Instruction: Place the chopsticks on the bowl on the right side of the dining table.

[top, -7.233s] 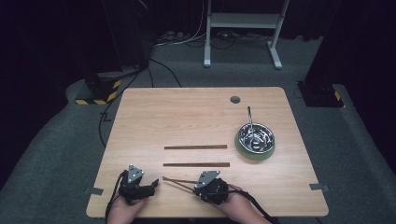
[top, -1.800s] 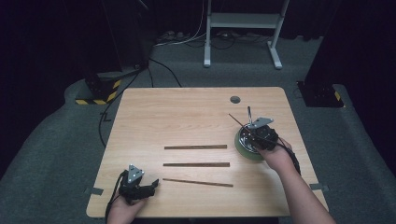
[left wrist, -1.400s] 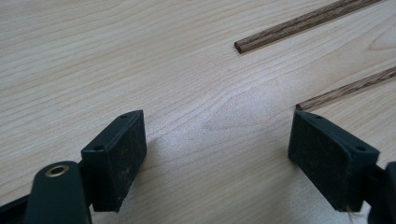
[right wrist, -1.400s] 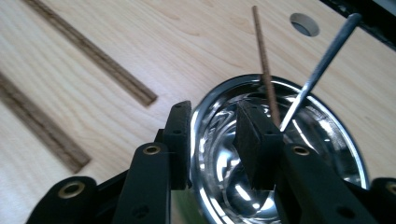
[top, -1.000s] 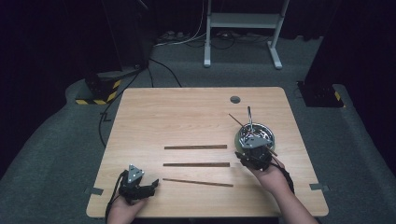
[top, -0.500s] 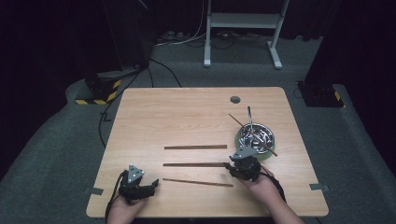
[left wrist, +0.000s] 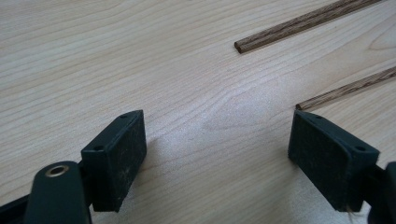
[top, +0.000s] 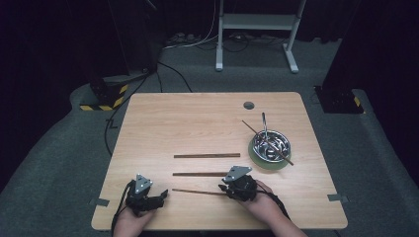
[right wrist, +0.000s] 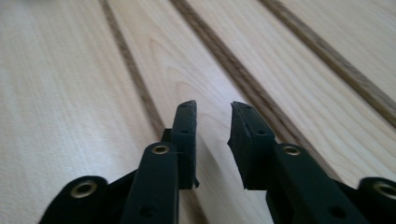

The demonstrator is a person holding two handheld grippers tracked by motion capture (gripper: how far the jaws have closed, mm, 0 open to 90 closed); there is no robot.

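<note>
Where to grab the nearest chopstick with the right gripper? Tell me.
Grip the nearest chopstick at its right end, beside the right gripper. Come from above, jaws straddling its width. It lies flat on the table, thin and long, so only a pinch across it should hold.

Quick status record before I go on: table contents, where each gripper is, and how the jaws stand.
table: light wooden table
sticks flat on table: three, far stick, middle stick, near stick
bowl: metal bowl on a green base, right side, holding a fourth stick and a metal utensil
left gripper: near left edge, jaws wide open, nothing between them
right gripper: over the right ends of the middle and near sticks, jaws slightly apart, nothing held
</note>
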